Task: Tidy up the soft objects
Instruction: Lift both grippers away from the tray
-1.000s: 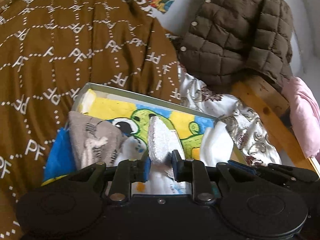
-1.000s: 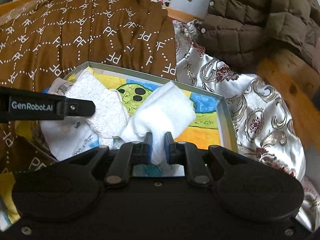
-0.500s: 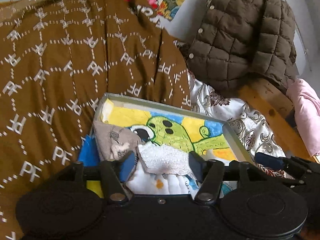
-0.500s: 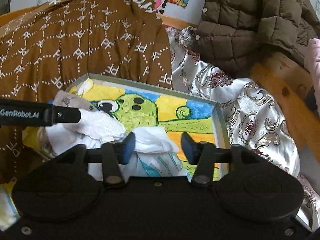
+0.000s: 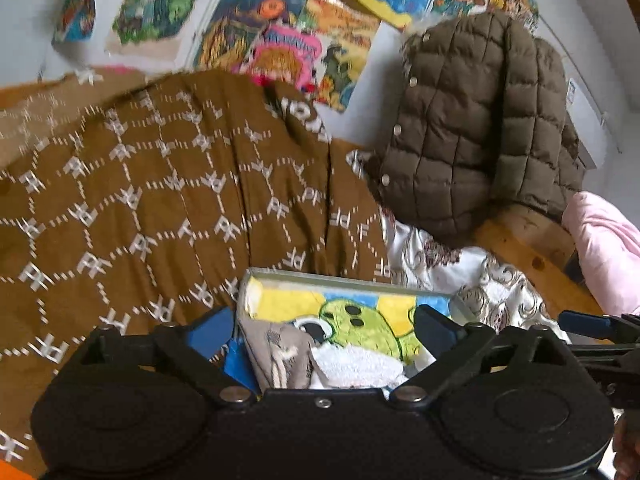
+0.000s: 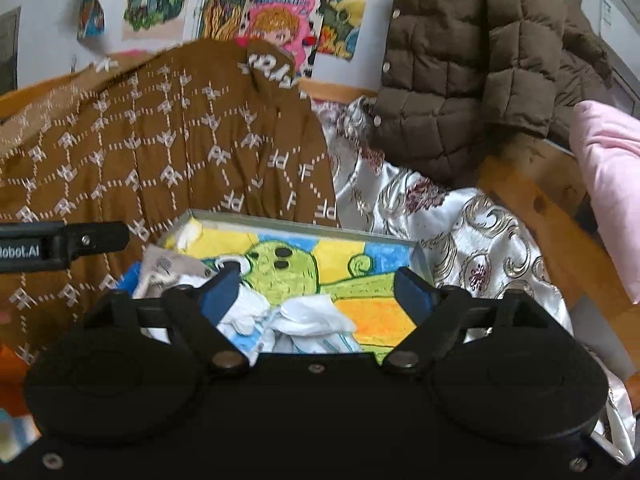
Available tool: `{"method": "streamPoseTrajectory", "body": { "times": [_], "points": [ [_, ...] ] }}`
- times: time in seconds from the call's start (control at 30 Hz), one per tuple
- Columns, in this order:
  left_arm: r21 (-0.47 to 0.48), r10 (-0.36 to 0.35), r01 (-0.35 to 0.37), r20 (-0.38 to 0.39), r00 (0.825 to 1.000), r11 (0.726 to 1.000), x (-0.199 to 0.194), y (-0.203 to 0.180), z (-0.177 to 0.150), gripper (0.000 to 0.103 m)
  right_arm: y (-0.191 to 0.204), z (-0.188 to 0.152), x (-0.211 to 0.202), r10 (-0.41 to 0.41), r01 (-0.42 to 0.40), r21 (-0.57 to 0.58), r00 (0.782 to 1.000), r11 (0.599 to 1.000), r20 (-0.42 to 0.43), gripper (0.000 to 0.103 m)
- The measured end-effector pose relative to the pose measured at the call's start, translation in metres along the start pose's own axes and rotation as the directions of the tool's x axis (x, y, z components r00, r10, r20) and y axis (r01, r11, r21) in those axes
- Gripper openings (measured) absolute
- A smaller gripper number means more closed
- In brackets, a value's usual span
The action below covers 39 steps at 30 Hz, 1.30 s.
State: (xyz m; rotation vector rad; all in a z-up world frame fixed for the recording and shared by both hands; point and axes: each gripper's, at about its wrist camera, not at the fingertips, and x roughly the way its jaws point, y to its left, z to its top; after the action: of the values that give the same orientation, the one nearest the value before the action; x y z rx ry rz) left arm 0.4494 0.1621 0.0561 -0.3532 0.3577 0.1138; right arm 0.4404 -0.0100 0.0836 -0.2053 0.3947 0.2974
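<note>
Between the left gripper's wide empty jaws, a grey cloth; between the right gripper's, white cloths.

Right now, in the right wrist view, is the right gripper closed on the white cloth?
No, the right gripper stands wide open, and the white cloth lies loose in the tray between its fingers.

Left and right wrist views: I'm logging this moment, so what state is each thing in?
Left gripper: open, holding nothing.
Right gripper: open, holding nothing.
Shallow grey box with cartoon lining: open, cloths inside.
White fluffy cloth: lying loose in box.
White crumpled cloth: lying loose in box.
Grey knitted cloth: crumpled, at box's left end.
</note>
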Motion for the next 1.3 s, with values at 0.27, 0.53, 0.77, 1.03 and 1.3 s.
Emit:
{"method": "streamPoseTrajectory", "body": {
  "times": [0.27, 0.53, 0.77, 1.03, 1.3],
  "points": [
    [0.088, -0.003, -0.008, 0.125, 0.992, 0.996, -0.057, -0.003, 0.001, 0.102, -0.001, 0.014, -0.063, 0.024, -0.028, 0.048, 0.996, 0.998, 0.084, 0.099],
    [0.132, -0.026, -0.001, 0.199, 0.980, 0.991, -0.103, 0.003, -0.009, 0.102, 0.006, 0.011, -0.122, 0.047, -0.058, 0.066, 0.986, 0.996, 0.157, 0.102],
    [0.159, -0.037, -0.001, 0.239, 0.970, 0.987, -0.140, 0.008, -0.017, 0.102, 0.016, -0.001, -0.181, 0.053, -0.076, 0.095, 0.973, 0.993, 0.223, 0.102],
    [0.174, -0.046, 0.002, 0.250, 0.967, 0.985, -0.165, 0.012, -0.024, 0.102, 0.018, -0.018, -0.227, 0.058, -0.088, 0.102, 0.963, 0.991, 0.264, 0.102],
    [0.221, -0.090, 0.029, 0.271, 0.958, 0.975, -0.190, 0.013, -0.041, 0.102, 0.034, -0.046, -0.258, 0.092, -0.104, 0.031, 0.956, 0.994, 0.278, 0.102]
  ]
}}
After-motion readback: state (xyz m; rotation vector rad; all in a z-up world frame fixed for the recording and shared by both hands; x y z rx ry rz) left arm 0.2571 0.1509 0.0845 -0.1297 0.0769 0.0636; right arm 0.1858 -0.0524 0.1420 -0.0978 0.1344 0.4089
